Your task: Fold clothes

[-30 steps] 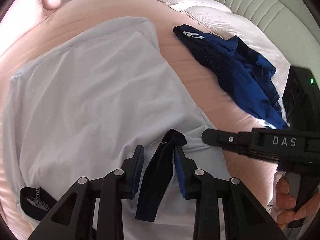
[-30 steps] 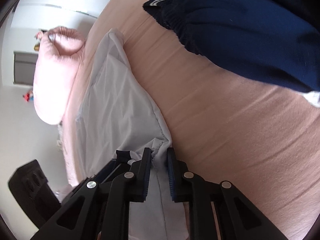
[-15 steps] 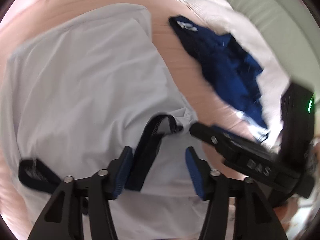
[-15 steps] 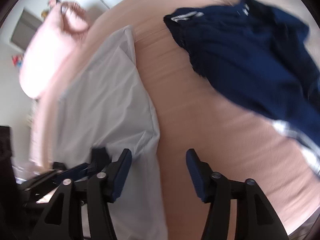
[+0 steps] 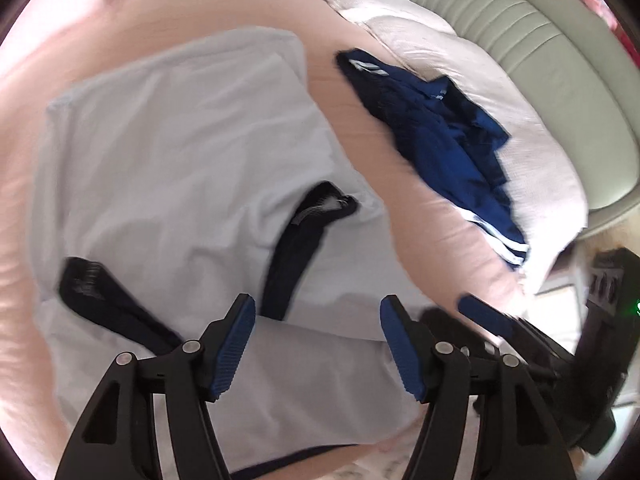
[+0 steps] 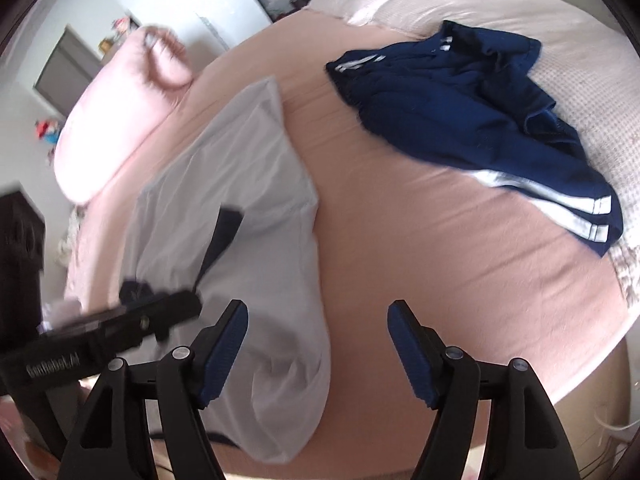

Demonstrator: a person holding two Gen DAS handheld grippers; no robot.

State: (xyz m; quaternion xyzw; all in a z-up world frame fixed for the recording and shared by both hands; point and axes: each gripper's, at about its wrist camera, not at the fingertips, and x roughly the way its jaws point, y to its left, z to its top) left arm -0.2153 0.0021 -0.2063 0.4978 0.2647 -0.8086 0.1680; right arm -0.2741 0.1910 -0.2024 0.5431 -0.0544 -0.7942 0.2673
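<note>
A pale grey shirt (image 5: 180, 152) lies folded on the pink bed sheet (image 5: 360, 128), with a dark navy trim strip (image 5: 296, 256) across it and a second dark cuff (image 5: 92, 288) at its left edge. My left gripper (image 5: 316, 320) hovers above the shirt's near part, its jaws opening with nothing gripped between them. In the right wrist view the shirt (image 6: 248, 184) lies to the left. My right gripper (image 6: 318, 320) hangs over the shirt's right edge and the bare sheet, jaws opening and holding nothing. Navy shorts (image 6: 460, 120) with white stripes lie crumpled further right.
A pink pillow (image 6: 120, 120) sits at the far left of the bed. A cream quilted blanket (image 5: 420, 40) and a pale padded headboard (image 5: 540, 60) lie beyond the navy shorts (image 5: 432, 136). The bed's near edge (image 6: 560, 380) drops off at lower right.
The left gripper released the dark trim and the right gripper released the shirt's edge. Both jaws spread wide and both grippers drew back and up from the shirt.
</note>
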